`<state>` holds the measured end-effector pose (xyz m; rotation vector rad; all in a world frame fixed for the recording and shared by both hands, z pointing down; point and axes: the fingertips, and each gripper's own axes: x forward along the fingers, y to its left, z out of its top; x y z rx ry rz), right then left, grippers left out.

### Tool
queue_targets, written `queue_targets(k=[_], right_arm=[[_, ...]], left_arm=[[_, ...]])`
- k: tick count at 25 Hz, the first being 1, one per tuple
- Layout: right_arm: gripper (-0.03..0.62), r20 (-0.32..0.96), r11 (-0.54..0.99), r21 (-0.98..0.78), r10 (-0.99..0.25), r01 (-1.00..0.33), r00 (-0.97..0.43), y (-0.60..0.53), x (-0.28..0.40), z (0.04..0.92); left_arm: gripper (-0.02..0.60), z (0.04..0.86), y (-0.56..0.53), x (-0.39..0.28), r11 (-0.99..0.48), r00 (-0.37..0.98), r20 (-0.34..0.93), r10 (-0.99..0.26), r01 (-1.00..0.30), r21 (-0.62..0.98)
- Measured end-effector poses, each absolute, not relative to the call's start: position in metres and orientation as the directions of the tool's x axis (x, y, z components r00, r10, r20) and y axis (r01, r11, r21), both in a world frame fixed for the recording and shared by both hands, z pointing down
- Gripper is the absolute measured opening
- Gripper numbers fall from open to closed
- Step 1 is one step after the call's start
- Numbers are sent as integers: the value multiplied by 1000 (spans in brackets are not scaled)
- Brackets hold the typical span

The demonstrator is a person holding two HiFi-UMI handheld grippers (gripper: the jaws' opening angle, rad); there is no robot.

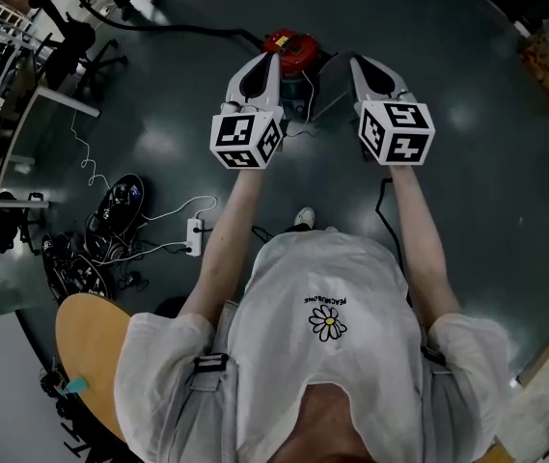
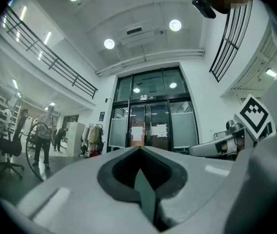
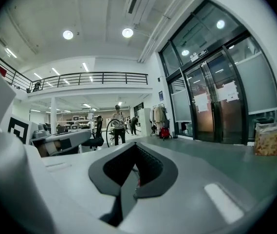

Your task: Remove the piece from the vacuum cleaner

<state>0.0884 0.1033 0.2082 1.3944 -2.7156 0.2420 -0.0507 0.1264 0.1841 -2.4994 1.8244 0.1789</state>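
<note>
Left gripper (image 1: pixel 271 59) and right gripper (image 1: pixel 360 64) were pressed shut, empty. Vacuum (image 1: pixel 290 48) stood on floor (image 1: pixel 486 162) just beyond, between them. Judged risk: unopened jaws would shove it, not grip the piece.

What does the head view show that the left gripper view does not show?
Only the head view shows the red vacuum cleaner, the white power strip and the person's shirt. Only the left gripper view shows the glass doors and the ceiling lights. Both show the left tool, its jaws together, and the right tool.
</note>
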Motion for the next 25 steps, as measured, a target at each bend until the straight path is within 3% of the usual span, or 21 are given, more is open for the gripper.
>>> queue_targets(k=[11, 25], right_arm=[[26, 208, 528, -185, -803, -829, -558, 99, 117, 259], [26, 292, 456, -241, -807, -857, -513, -85, 58, 288]], left_arm=[[1, 222, 124, -45, -305, 300, -76, -951, -951, 59], [1, 248, -77, -96, -405, 403, -58, -914, -913, 47]])
